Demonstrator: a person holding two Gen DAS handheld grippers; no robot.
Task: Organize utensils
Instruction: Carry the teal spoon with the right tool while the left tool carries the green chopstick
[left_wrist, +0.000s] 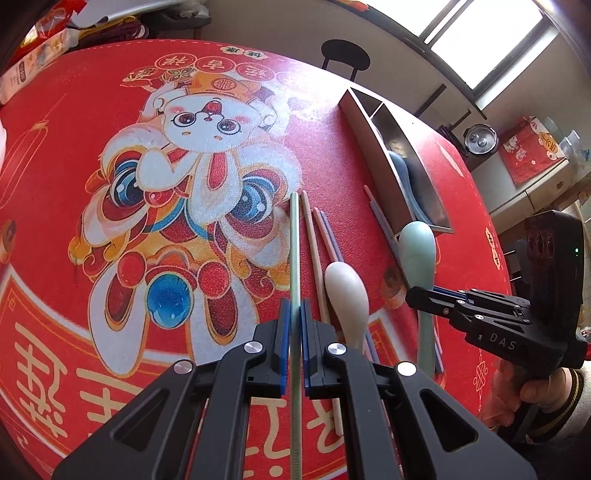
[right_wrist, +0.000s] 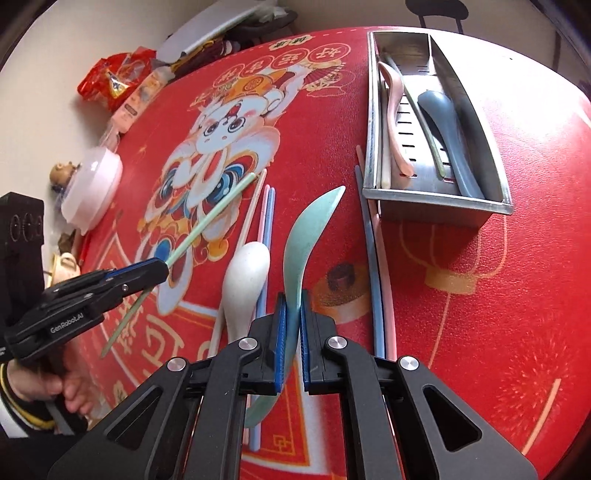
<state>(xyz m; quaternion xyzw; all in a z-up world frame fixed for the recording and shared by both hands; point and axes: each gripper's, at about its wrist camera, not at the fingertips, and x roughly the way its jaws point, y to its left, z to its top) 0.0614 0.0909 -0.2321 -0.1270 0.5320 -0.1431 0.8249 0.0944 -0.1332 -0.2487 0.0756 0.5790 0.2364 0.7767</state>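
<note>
- Nearest my left wrist camera, the left gripper (left_wrist: 295, 332) has its jaws clamped on a green chopstick (left_wrist: 294, 236), which runs on past the pads and sits clear of the surface (left_wrist: 92, 122).
- Going right in that view: a cream chopstick (left_wrist: 312, 236), a pink and blue chopstick pair (left_wrist: 327, 232) and a white spoon (left_wrist: 347, 291) lie loose on the red cloth.
- Further right, the right gripper (right_wrist: 293, 325) has its jaws closed on the handle of a green spoon (right_wrist: 299, 243), bowl pointing toward the steel tray (right_wrist: 436, 208).
- Another blue and pink pair (right_wrist: 376, 280) lies just beside the tray's near left corner.
- Progress, as I judge it: partly done. The tray already holds a pink spoon (right_wrist: 395, 110), a dark grey spoon (right_wrist: 447, 125) and a slim green stick I take for a chopstick (right_wrist: 424, 122). Left: the two pieces in my jaws, the white spoon and the loose chopsticks.
- The right wrist view looks down into the tray's compartments and shows the clutter along the wall at left; the left wrist view sees only the tray's side and part of the grey spoon, but shows the window.
</note>
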